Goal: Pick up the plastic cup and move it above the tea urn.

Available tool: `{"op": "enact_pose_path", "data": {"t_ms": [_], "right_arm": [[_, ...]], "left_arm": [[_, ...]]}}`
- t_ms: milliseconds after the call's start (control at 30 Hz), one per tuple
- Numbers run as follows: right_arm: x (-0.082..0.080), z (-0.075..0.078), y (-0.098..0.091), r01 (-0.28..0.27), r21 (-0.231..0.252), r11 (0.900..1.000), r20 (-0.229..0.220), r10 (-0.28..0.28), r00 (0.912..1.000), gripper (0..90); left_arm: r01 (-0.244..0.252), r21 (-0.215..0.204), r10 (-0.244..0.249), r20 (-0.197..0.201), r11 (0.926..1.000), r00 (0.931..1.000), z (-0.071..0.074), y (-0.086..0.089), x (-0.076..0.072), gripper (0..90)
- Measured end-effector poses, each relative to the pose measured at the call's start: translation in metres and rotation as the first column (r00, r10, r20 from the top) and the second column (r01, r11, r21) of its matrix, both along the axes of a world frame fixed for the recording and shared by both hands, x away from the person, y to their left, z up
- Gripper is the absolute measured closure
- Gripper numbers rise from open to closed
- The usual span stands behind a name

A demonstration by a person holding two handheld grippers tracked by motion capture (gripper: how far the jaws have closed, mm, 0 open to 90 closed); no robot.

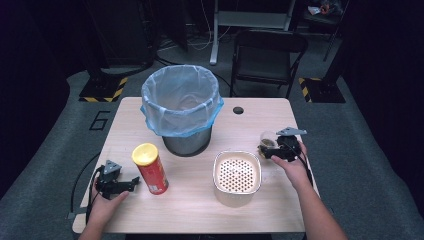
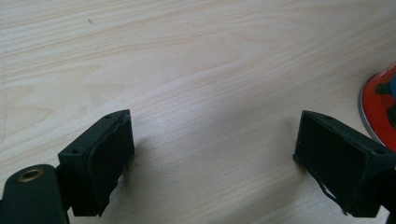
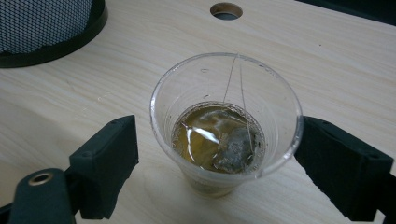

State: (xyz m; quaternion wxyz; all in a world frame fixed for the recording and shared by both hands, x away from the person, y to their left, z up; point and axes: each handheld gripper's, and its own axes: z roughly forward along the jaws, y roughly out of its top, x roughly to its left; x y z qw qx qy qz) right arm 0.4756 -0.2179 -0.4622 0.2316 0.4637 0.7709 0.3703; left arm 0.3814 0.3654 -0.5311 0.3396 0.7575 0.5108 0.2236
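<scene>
Clear cup [image 3: 226,126] of tea stands between the hand-held gripper's [image 3: 215,161] parted jaws

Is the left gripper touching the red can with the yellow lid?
Apart. The high view shows bare table between the left gripper and the red can.

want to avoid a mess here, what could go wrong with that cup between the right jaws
The thin clear cup holds brown liquid and a tea bag; a hard squeeze from the right gripper could buckle it and spill. One pad looks at the rim, the other stands apart, so closing may tip it. Carried tilted towards the lined bin, it could slosh on the table.
</scene>
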Motion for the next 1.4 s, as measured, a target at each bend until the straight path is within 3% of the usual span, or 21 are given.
{"op": "enact_pose_path", "data": {"t_ms": [233,367,433,667,900,1033,1167,1400], "right_arm": [[0.009,-0.012,0.004,0.008,-0.032,0.9995,-0.012,-0.008,0.9999,15.2],[0.013,-0.015,0.005,0.012,-0.03,0.9995,0.002,-0.012,0.9999,20.6],[0.013,-0.015,0.005,0.016,0.009,0.9998,0.005,-0.016,0.9999,24.5],[0.01,-0.013,0.004,-0.001,0.007,1.0,0.014,0.001,0.9999,28.2],[-0.007,-0.004,-0.003,-0.018,-0.006,0.9998,0.049,0.019,0.9986,30.6],[-0.023,-0.002,-0.01,-0.027,0.01,0.9996,0.084,0.026,0.9961,30.8],[-0.033,-0.004,-0.014,-0.023,0.022,0.9995,0.091,0.021,0.9957,30.8],[-0.056,-0.013,-0.026,-0.059,0.009,0.9982,0.093,0.058,0.994,30.8]], "left_arm": [[0.0,0.0,0.0,0.0,1.0,1.0,0.0,0.0,0.0,11.3],[0.0,0.0,0.0,0.0,1.0,1.0,0.0,0.0,0.0,11.3],[0.0,0.0,0.0,0.0,1.0,1.0,0.0,0.0,0.0,11.3],[0.0,0.0,0.0,0.0,1.0,1.0,0.0,0.0,0.0,11.3],[0.0,0.0,0.0,0.0,1.0,1.0,0.0,0.0,0.0,11.3],[-0.001,-0.002,0.001,-0.004,1.0,1.0,0.0,0.0,0.0,11.3],[-0.001,0.0,0.001,0.0,1.0,1.0,0.0,0.0,0.0,11.3],[-0.003,0.001,0.003,0.0,1.0,1.0,0.0,0.0,0.0,11.3]]}}
